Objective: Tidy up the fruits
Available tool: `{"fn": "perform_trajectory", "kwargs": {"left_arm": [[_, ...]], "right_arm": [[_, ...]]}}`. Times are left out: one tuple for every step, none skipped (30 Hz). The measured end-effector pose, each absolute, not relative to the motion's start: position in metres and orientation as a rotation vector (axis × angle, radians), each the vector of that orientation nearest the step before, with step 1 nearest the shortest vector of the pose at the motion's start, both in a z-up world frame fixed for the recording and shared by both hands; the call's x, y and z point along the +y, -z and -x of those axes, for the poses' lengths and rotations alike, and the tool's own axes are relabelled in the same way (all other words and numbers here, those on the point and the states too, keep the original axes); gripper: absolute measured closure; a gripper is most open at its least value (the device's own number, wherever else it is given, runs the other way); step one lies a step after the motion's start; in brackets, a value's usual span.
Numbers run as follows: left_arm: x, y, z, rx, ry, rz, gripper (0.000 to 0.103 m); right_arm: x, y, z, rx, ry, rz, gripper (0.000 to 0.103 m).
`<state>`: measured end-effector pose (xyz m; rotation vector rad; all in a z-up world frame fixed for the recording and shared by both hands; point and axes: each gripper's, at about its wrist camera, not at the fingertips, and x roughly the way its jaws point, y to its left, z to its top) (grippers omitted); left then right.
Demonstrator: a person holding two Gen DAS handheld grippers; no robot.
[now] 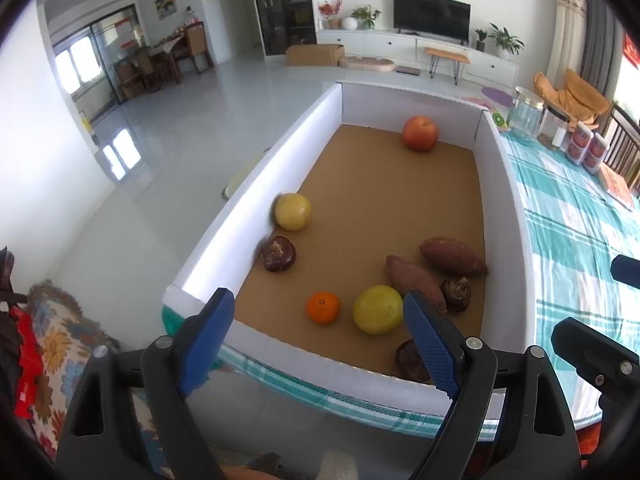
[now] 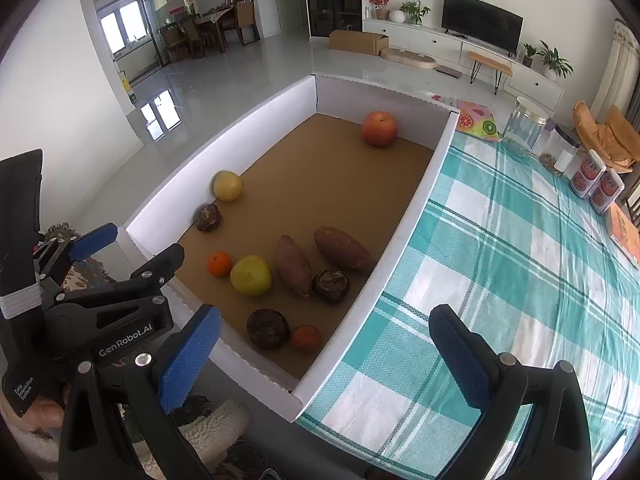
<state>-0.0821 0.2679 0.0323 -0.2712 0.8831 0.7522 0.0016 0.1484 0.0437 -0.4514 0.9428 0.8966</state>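
Nine or ten pieces lie loose on the brown floor of the white-walled box [image 1: 500, 200], none grouped by kind as far as we can judge. Left wrist view: left gripper [image 1: 320, 344] hangs over the near wall, fingers wide apart, holding nothing; just ahead sit a small orange [image 1: 323, 307] and a yellow-green fruit [image 1: 377, 309], the latter close against a sweet potato [image 1: 416, 282]; a second sweet potato [image 1: 453, 256] lies behind, a red apple [image 1: 419, 133] alone at the far end, a second yellow fruit [image 1: 293, 211] and a dark round fruit [image 1: 279, 254] by the left wall. Right wrist view: right gripper [image 2: 326, 352] also spread and empty, over the box's near right corner and the checked cloth [image 2: 520, 260]; two more pieces show here, a dark round one [image 2: 268, 329] and a second small orange [image 2: 305, 337], just beside each other. We judge sorting could be under way or nearly settled; which, we cannot tell. For any pick, we would close across the fruit's widest part, from above, and take the isolated pieces before crowded ones, so neighbours do not roll
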Motion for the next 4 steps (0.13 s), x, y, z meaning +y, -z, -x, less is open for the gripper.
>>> {"fn": "perform_trajectory", "kwargs": {"left_arm": [[0.2674, -0.0326, 0.0829, 0.878, -0.752, 0.270, 0.015], [0.2672, -0.0330, 0.0841, 0.874, -0.756, 0.264, 0.015], [0.2665, -0.0330, 0.0839, 0.874, -0.759, 0.259, 0.015], [0.2665, -0.0328, 0.0835, 0.875, -0.755, 0.262, 0.015]], "right_arm": [[0.1486, -0.0434, -0.0015, 0.944, -0.897, 0.451, 0.000], [0.1486, -0.0431, -0.0016, 0.944, -0.897, 0.451, 0.000], [0.1490, -0.0430, -0.0019, 0.946, -0.897, 0.451, 0.000], [0.1492, -0.0427, -0.0021, 0.948, -0.898, 0.450, 0.000]]}}
